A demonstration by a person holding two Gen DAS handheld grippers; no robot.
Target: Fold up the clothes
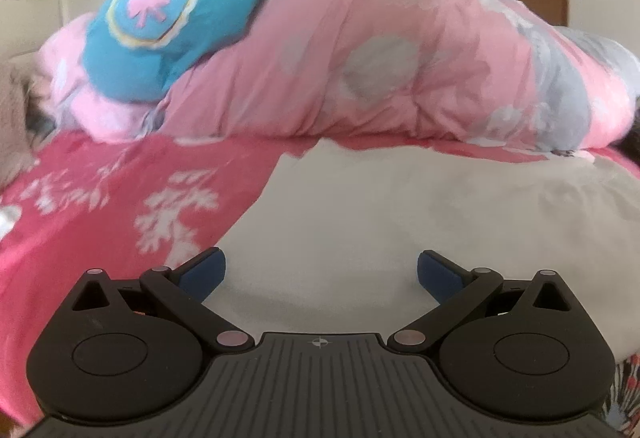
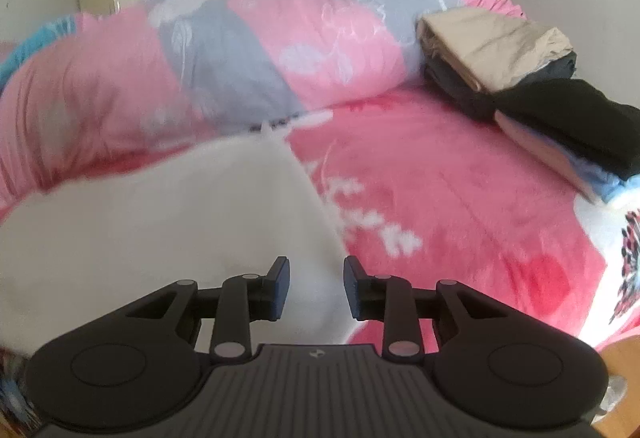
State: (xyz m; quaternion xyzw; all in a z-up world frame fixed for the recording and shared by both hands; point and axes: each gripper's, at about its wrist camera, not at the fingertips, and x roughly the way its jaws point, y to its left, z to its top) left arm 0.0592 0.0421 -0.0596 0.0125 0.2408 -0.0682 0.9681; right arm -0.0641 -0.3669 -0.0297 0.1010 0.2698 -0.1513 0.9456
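A white garment (image 1: 400,218) lies spread flat on the pink flowered bedsheet (image 1: 100,198). My left gripper (image 1: 320,274) hovers over its near part, jaws wide open with nothing between them. In the right wrist view the same white garment (image 2: 160,218) fills the left half, and its right edge runs down under my right gripper (image 2: 317,286). That gripper's jaws stand partly apart. The blue pads (image 2: 280,286) press on nothing, and only the cloth edge shows in the gap.
A bulky pink and grey duvet (image 2: 240,58) is bunched along the far side of the bed, with a blue cushion (image 1: 160,26) on top. Two piles of folded clothes, one beige-topped (image 2: 496,42) and one black-topped (image 2: 580,126), sit at the right. The pink sheet (image 2: 440,198) lies between.
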